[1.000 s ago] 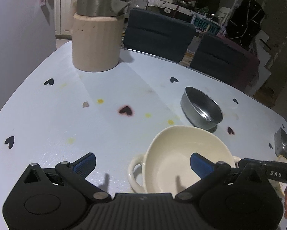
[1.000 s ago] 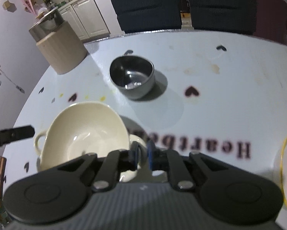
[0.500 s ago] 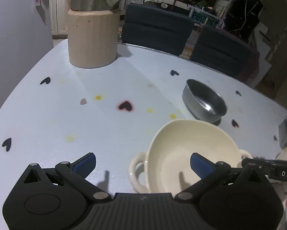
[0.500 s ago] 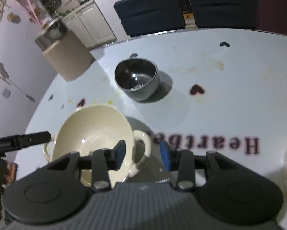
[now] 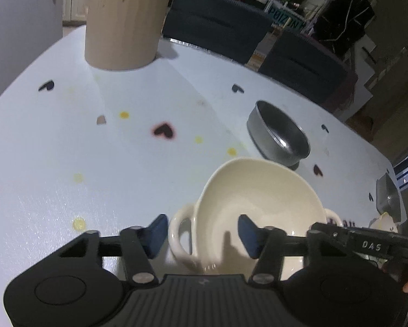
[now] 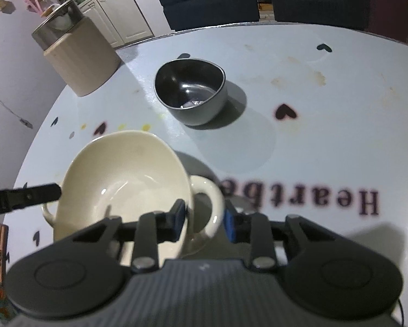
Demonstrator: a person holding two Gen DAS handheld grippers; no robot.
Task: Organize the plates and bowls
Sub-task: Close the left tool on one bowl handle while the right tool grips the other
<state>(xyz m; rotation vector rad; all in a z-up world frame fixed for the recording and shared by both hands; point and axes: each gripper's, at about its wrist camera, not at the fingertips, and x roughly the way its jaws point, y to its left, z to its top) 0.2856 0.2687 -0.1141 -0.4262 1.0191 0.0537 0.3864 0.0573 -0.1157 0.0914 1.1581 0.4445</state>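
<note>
Both grippers have narrowed since a second ago: left gripper (image 5: 201, 230) closing around the cream bowl (image 5: 258, 204)'s 9 o'clock handle, right gripper (image 6: 205, 218) closing around the 3 o'clock one, neither pinching yet. Steel bowl (image 6: 191, 90) sits at 1 o'clock, open table (image 5: 67, 150) left.

A: What is seen nearest the cream bowl (image 6: 127, 179)?

B: The right gripper (image 6: 205, 218) is seen at its right handle (image 6: 208, 204); the jaws are closing, one blue pad set inside the bowl's rim, the other just outside the handle loop. Whether the pads press yet cannot be told.

A: And beyond the bowl?

B: A steel bowl (image 6: 191, 92) is found upright on the tabletop (image 6: 326, 141), apart from it. A beige canister (image 6: 79, 54) is placed further back and left. The other gripper's finger (image 6: 24, 197) is seen at the cream bowl's left rim.
</note>
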